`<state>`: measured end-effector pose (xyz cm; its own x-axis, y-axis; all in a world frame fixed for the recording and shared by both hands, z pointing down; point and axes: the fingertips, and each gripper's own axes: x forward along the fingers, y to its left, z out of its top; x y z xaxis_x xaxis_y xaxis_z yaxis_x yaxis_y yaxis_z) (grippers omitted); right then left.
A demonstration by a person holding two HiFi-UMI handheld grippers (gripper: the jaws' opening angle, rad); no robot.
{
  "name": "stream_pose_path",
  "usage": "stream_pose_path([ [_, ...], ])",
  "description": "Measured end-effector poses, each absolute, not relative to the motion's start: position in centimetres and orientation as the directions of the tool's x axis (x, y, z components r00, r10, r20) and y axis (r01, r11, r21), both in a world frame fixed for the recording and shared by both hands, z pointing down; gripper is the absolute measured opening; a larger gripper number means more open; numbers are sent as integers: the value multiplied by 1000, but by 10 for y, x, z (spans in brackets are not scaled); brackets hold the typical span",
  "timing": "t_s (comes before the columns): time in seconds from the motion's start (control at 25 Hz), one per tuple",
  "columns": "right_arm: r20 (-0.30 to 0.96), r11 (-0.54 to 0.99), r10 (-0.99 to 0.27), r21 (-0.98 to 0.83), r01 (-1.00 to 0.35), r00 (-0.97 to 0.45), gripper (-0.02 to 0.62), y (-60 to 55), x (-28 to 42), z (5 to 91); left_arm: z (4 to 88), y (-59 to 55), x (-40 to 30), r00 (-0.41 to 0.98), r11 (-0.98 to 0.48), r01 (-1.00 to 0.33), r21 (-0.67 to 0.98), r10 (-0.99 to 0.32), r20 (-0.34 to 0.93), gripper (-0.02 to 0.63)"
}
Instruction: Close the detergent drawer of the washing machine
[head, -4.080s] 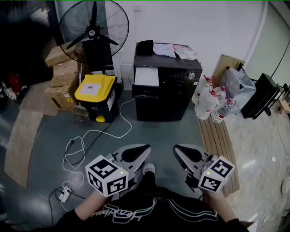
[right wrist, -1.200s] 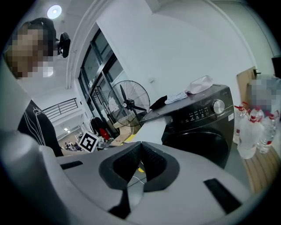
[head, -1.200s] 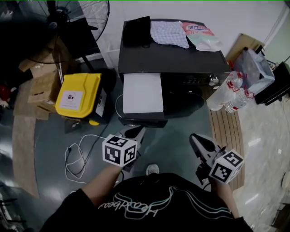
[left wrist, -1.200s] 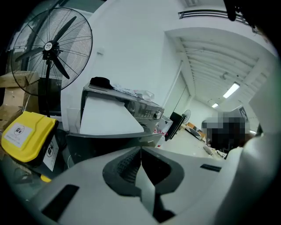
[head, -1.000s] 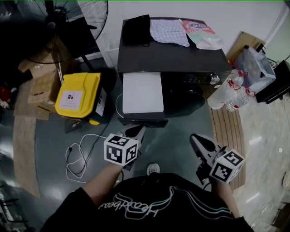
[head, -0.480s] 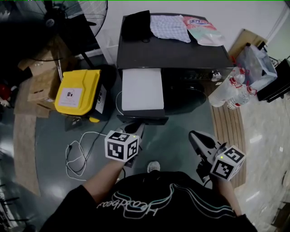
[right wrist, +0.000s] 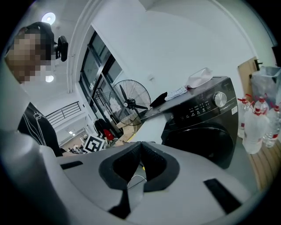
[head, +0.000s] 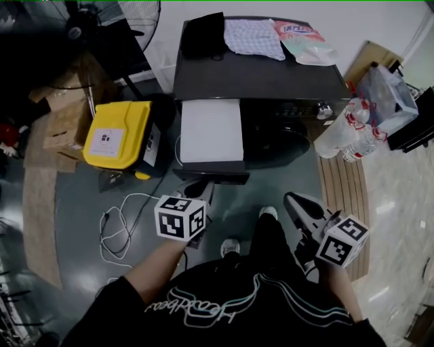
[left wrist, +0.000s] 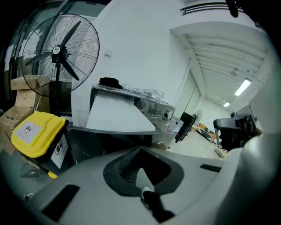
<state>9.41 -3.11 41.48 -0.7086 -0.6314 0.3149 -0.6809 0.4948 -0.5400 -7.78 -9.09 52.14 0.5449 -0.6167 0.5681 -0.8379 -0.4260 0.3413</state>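
Observation:
The black washing machine [head: 271,74] stands ahead with its detergent drawer [head: 211,130] pulled far out at its left, white top showing. My left gripper [head: 200,186] is shut and empty, its tip just in front of the drawer's dark front panel [head: 210,173]; whether it touches is unclear. In the left gripper view the drawer [left wrist: 116,116] fills the middle, just beyond the left gripper [left wrist: 141,147]. My right gripper [head: 293,200] is shut and empty, held lower right, away from the machine. In the right gripper view, the right gripper [right wrist: 141,142] faces the round door [right wrist: 199,140].
A yellow-lidded bin [head: 116,139] sits left of the machine, a fan [head: 102,20] and cardboard boxes behind it. A white cable [head: 119,223] loops on the floor. Water bottles [head: 349,132] and a slatted wooden mat [head: 342,196] lie right. Cloths [head: 252,37] rest on the machine.
The person has walked up to the machine and steps a leg forward. My left gripper has come closer to the drawer's front. Both grippers stay shut.

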Motion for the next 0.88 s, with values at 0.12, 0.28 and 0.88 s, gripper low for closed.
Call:
stream_pose_path([
  [0.12, 316, 505, -611, -551, -664, -726, 28, -36, 95, 416, 522, -90, -78, 532, -408, -847, 341, -624, 573, 23],
  [0.28, 322, 517, -585, -558, -649, -744, 28, -49, 99, 415, 521, -92, -77, 520, -393, -854, 340, -634, 573, 21],
  [0.88, 348, 570, -498, -559, -602, -794, 28, -81, 98, 409, 519, -95, -73, 484, -342, -875, 344, -661, 574, 21],
])
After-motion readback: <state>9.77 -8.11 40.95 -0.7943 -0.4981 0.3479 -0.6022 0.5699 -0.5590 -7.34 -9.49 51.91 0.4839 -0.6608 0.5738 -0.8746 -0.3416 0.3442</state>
